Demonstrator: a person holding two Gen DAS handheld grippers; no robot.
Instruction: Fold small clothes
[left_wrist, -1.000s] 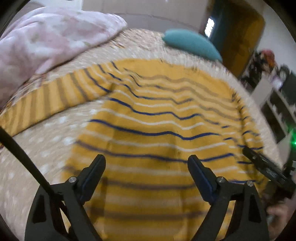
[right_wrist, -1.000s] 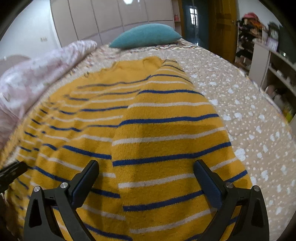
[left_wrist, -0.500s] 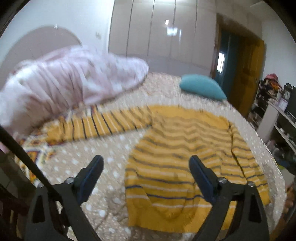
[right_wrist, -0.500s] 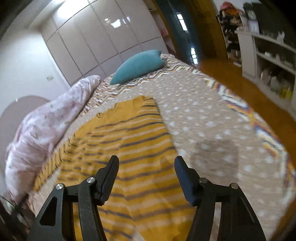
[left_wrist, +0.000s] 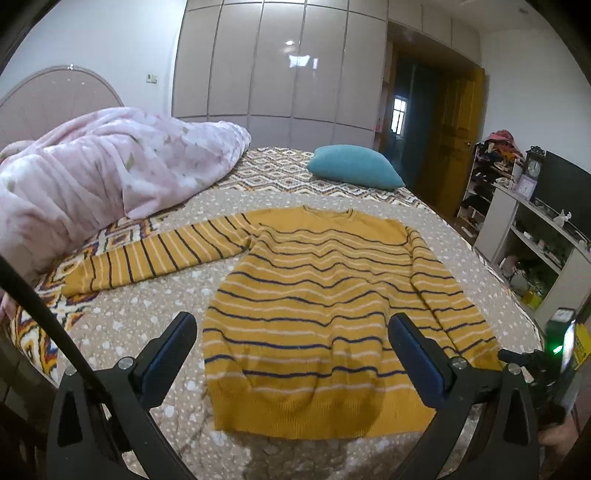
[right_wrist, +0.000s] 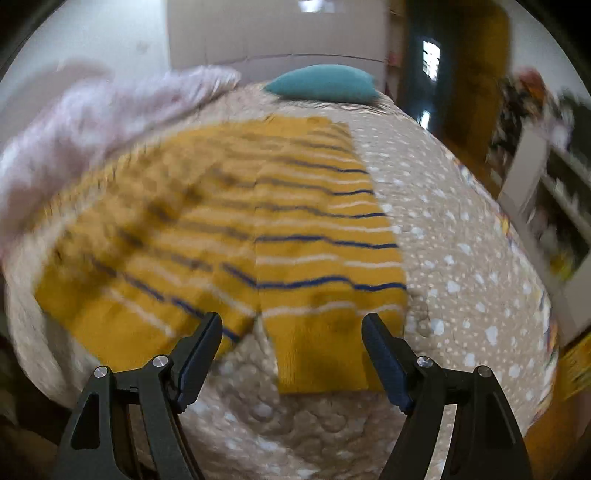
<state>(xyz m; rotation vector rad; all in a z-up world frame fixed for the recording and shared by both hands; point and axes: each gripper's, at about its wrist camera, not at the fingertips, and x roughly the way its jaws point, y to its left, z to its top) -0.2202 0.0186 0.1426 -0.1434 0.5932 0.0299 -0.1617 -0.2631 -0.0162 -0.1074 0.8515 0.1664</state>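
We are looking at the yellow striped sweater lying flat on the bed, collar toward twelve o'clock near the teal pillow, hem toward six o'clock at the near edge. In the left wrist view, one sleeve is stretching out toward nine o'clock, unfolded, reaching close to the pink blanket. The other sleeve is lying folded in along the body's three o'clock side, its cuff toward five o'clock.

We are holding the left gripper above the hem with its jaws spread wide and nothing between them. The right gripper is hovering over the folded sleeve's cuff end, jaws likewise well apart and empty; that view is blurred, so we cannot tell finer detail of the cloth there.

We are judging the fold as barely begun: one sleeve is laid in, and nothing else. What we are still facing is bringing the nine o'clock sleeve across the body, then doubling the body hem to collar. The knit looks soft and likely to bunch, so each pinch wants a good hold on the edge.
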